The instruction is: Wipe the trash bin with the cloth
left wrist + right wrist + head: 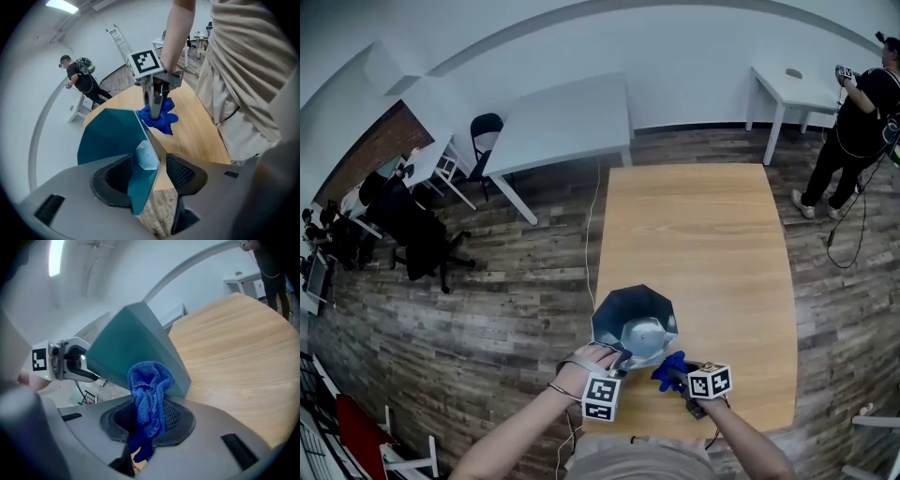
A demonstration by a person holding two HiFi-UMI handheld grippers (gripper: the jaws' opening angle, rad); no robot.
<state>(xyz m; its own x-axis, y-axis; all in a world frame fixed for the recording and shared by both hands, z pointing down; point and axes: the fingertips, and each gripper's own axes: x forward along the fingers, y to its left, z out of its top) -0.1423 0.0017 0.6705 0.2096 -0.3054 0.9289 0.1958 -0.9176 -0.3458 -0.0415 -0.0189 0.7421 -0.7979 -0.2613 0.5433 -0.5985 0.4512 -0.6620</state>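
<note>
Two pairs of tongs are at the near end of a long wooden surface (pixel 703 225). It stands on a plank floor (pixel 516 272), with a white table (pixel 567 122) beyond it and a person (pixel 858 122) on their feet at the far right of the room.

The teal, faceted trash bin (pixel 635 319) sits on the near end of the surface, close to its left edge. Its mouth is turned up toward the head view, so the pale inner bottom shows. Whether its base lies flat on the wood cannot be told.

The left tongs (pixel 149 174) are at the bin's near rim and spread wide. One wall of the bin stands edge-on between them, close to one side, with a clear gap at the other, so nothing is pinched.

The right tongs (pixel 150 422) are just to the right of the bin, pressed together on the blue cloth (pixel 150 390). The cloth bunches up out of them in a crumpled fold just beside the bin's outer wall. Whether cloth and wall touch cannot be told.
</note>
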